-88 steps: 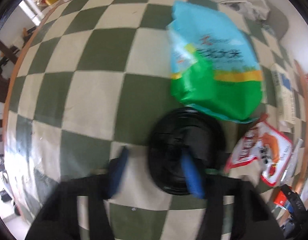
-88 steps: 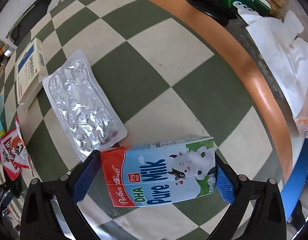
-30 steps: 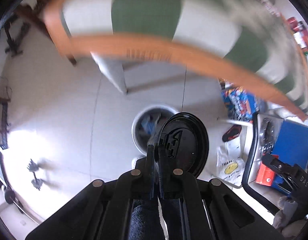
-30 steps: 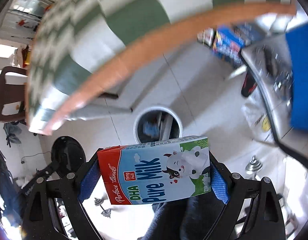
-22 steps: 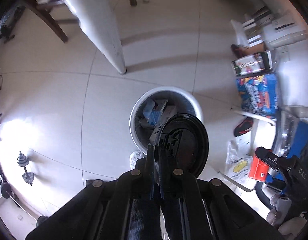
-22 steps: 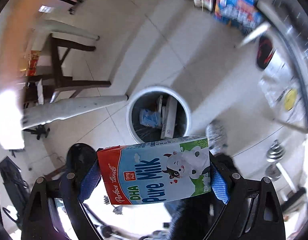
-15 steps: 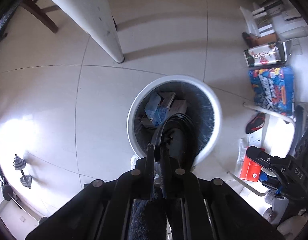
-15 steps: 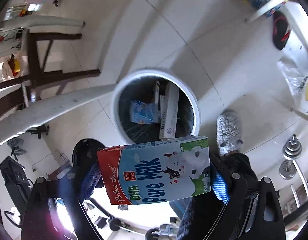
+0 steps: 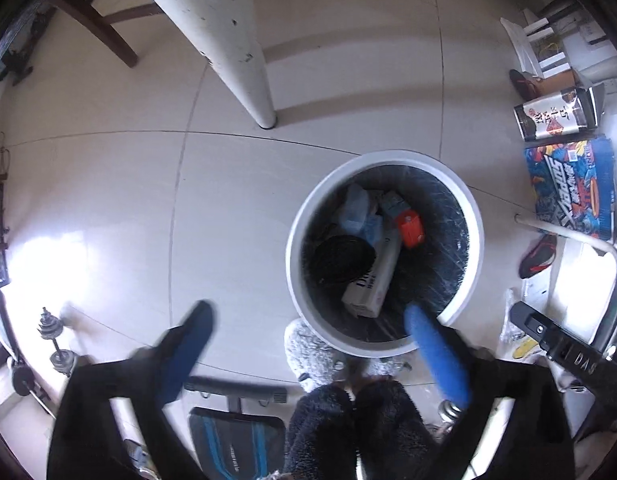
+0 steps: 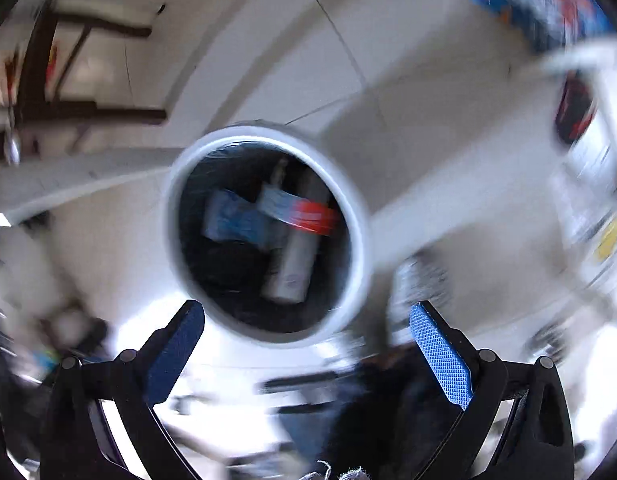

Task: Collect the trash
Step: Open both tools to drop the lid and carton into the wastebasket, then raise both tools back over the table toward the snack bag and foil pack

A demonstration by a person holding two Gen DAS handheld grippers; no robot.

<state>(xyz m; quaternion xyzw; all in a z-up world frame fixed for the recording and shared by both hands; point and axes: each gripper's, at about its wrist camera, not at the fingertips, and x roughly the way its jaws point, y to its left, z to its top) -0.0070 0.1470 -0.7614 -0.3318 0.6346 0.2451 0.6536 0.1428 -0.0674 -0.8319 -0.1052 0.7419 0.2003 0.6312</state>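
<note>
Both tongs are spreading wide over the white trash bin (image 9: 384,344), nothing between them. Left tongs (image 9: 308,332) view is sharp: black lid (image 9: 342,260) lying inside at 9 o'clock, milk carton (image 9: 404,220) beside it. Right tongs (image 10: 306,320) view is smeared, carton only.

The left gripper (image 9: 308,344) has black plastic arms ending in long blue pads, blurred at the edges. The right gripper (image 10: 306,344) is the same build: black linkage arms with round rivets at the joints, and blue fingertips (image 10: 440,354) with a fine woven grid texture. Below them the person wears dark, fluffy fleece trousers (image 9: 348,428) and a grey fuzzy slipper (image 9: 308,354).
</note>
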